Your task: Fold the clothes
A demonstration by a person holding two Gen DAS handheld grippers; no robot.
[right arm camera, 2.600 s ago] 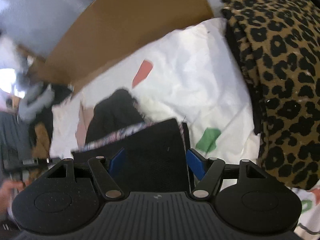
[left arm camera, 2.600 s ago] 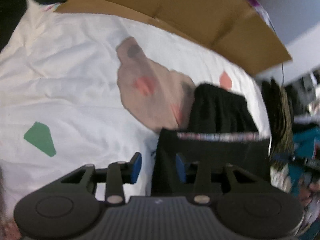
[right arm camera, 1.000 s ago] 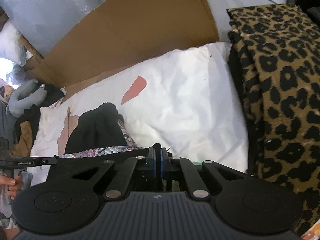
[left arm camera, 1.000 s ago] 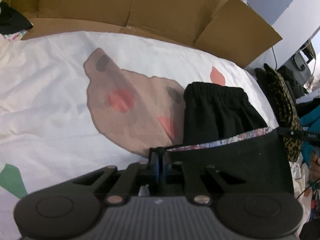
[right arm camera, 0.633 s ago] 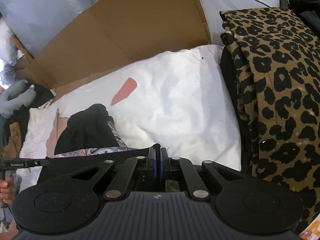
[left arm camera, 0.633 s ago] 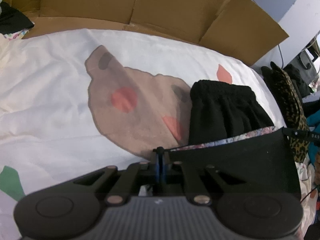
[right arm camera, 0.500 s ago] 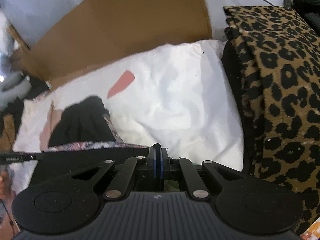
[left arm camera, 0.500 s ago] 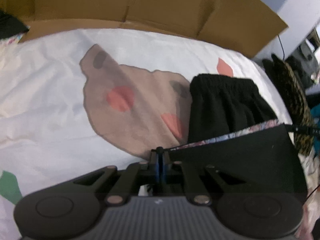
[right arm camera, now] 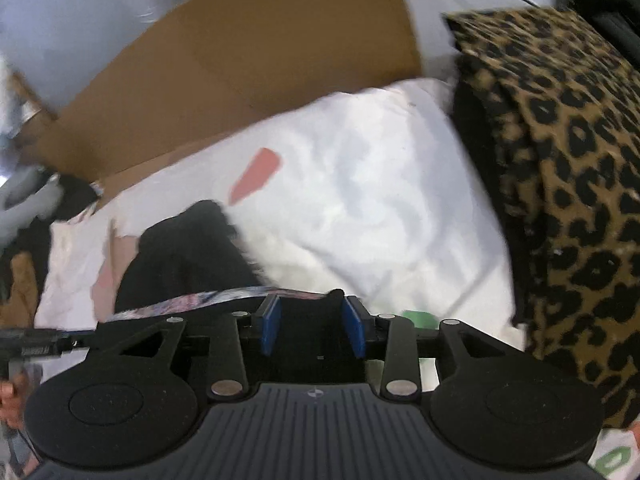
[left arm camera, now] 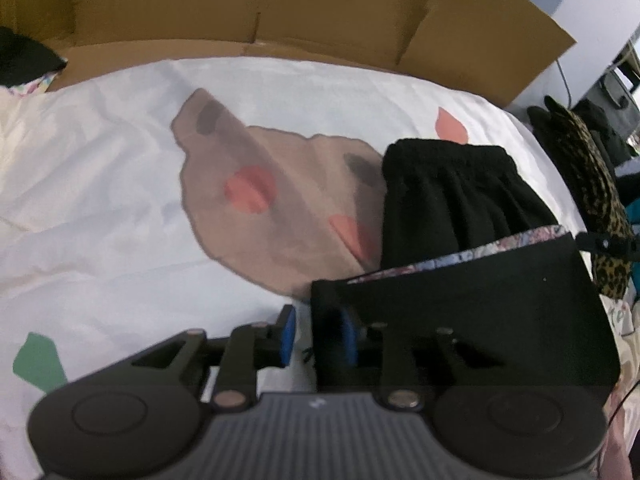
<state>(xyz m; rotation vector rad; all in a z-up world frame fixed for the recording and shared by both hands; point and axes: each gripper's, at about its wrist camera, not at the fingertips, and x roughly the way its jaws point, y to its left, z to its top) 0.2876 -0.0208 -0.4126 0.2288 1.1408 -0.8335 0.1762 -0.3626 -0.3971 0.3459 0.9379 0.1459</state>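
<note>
A black garment (left arm camera: 460, 200) with a flowered inner hem (left arm camera: 460, 256) lies folded on the white sheet (left arm camera: 100, 208), its near flap (left arm camera: 480, 312) laid over the gathered part. My left gripper (left arm camera: 316, 334) sits at the flap's near left corner. Its jaws are opening, and the cloth edge stands loose between the blue pads (left arm camera: 287, 334). My right gripper (right arm camera: 313, 325) is at the flap's right corner, jaws opening too. Black cloth (right arm camera: 184, 256) shows between its pads (right arm camera: 271, 324), which do not press on it.
Brown cardboard (left arm camera: 320, 12) stands along the far edge of the sheet. A leopard-print cloth (right arm camera: 560, 180) is piled on the right. A brown bear print (left arm camera: 272, 208) marks the sheet left of the garment. Part of a hand (right arm camera: 8, 396) shows at the lower left.
Both grippers were shut on the near corners of the black flap. Their jaws have now parted and the cloth is let go. The flap lies where it was.
</note>
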